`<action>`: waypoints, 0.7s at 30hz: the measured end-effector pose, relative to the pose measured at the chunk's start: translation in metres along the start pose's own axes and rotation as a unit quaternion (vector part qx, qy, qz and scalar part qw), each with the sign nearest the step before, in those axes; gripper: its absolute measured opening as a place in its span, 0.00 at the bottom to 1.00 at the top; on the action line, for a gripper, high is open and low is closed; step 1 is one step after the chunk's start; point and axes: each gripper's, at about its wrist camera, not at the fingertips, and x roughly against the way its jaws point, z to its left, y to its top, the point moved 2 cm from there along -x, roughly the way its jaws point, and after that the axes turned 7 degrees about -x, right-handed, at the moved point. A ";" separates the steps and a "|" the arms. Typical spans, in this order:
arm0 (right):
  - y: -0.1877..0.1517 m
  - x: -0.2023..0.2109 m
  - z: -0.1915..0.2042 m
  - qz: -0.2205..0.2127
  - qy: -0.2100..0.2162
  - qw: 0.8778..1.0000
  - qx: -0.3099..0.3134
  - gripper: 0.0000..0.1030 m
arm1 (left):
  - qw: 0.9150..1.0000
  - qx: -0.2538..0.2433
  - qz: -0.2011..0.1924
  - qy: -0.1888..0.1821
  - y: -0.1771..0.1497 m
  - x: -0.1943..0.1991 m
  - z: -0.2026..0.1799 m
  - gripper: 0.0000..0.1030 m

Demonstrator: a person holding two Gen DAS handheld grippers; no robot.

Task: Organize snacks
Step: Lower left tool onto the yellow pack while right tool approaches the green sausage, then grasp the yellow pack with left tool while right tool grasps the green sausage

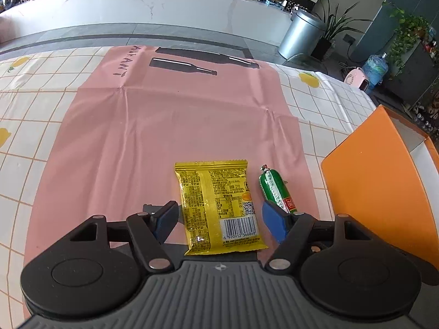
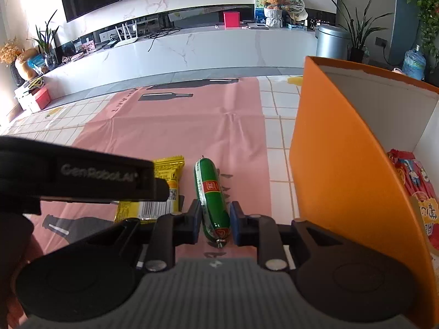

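A yellow snack packet (image 1: 216,203) lies flat on the pink mat (image 1: 178,123), barcode end towards me. My left gripper (image 1: 221,220) is open and straddles its near half, blue pads (image 1: 274,223) just clear of both edges. Right beside it lies a green sausage stick (image 1: 274,189). In the right wrist view my right gripper (image 2: 216,220) is shut on the near end of that sausage (image 2: 212,192), a pad against each side. The yellow packet (image 2: 164,186) shows to the left, partly hidden by the left gripper's black body (image 2: 82,181).
An open orange box (image 2: 329,150) stands close on the right, its wall (image 1: 378,192) near the sausage; red snack packets (image 2: 414,181) lie inside. The mat rests on a checked lemon-print tablecloth (image 1: 41,104). Beyond the table are a white counter and a metal bin (image 1: 299,35).
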 end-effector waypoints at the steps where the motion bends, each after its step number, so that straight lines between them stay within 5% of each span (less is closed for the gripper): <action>1: -0.001 0.001 0.000 0.000 0.002 1.000 0.003 0.18 | 1.000 -0.007 0.005 0.013 0.001 -0.003 -0.004 0.82; 10: 0.002 -0.004 -0.001 0.008 0.026 1.000 0.016 0.22 | 0.997 -0.035 0.012 0.074 0.005 -0.016 -0.021 0.83; 13: 0.004 -0.006 -0.002 0.008 0.029 1.000 0.008 0.22 | 0.995 -0.047 0.006 0.088 0.002 -0.012 -0.020 0.69; 21: -0.002 -0.004 0.004 0.030 0.036 0.999 0.010 0.19 | 0.994 -0.057 0.022 0.086 -0.019 0.012 0.021 0.66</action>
